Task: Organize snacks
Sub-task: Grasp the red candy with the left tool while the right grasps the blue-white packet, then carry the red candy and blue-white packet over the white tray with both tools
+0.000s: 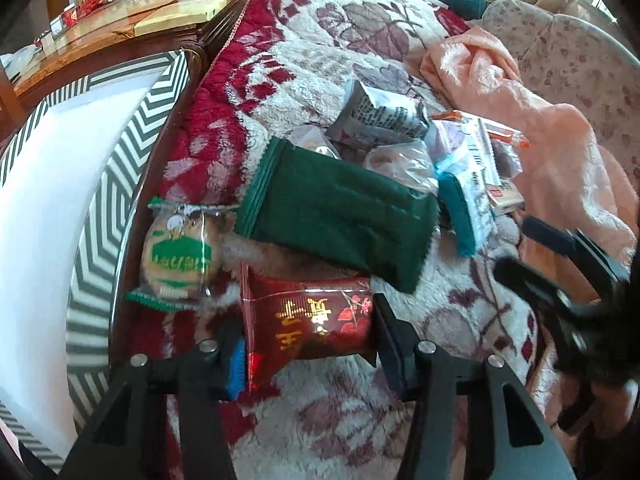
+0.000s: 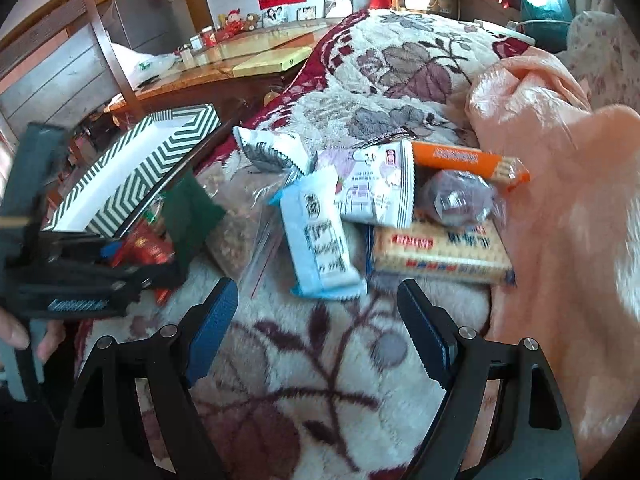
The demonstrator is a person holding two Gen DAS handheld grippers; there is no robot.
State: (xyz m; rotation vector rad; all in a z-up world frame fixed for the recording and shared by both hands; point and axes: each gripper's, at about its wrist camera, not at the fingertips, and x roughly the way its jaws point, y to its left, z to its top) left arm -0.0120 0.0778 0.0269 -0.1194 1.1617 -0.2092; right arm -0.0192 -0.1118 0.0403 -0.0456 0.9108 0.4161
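Observation:
My left gripper [image 1: 308, 354] is shut on a red snack packet [image 1: 316, 320] with gold lettering, which lies on the floral blanket. A round cake in a green-printed wrapper [image 1: 180, 256] and a dark green packet [image 1: 340, 216] lie just beyond it. A box with a green chevron rim [image 1: 152, 120] and a white inside stands to the left. My right gripper [image 2: 315, 286] is open and empty above the blanket, just short of a light-blue and white packet [image 2: 320, 240]. Behind that lie a lilac packet [image 2: 372, 188], an orange cracker pack [image 2: 468, 160] and a yellow cracker pack [image 2: 440, 252].
A peach blanket [image 2: 560, 200] is bunched up on the right. A wooden table [image 2: 224, 64] with small items stands behind the box [image 2: 132, 188]. A clear zip bag [image 2: 236, 232] and a grey-white packet [image 2: 272, 148] lie mid-pile. A hand [image 2: 24, 336] holds the left gripper [image 2: 80, 276].

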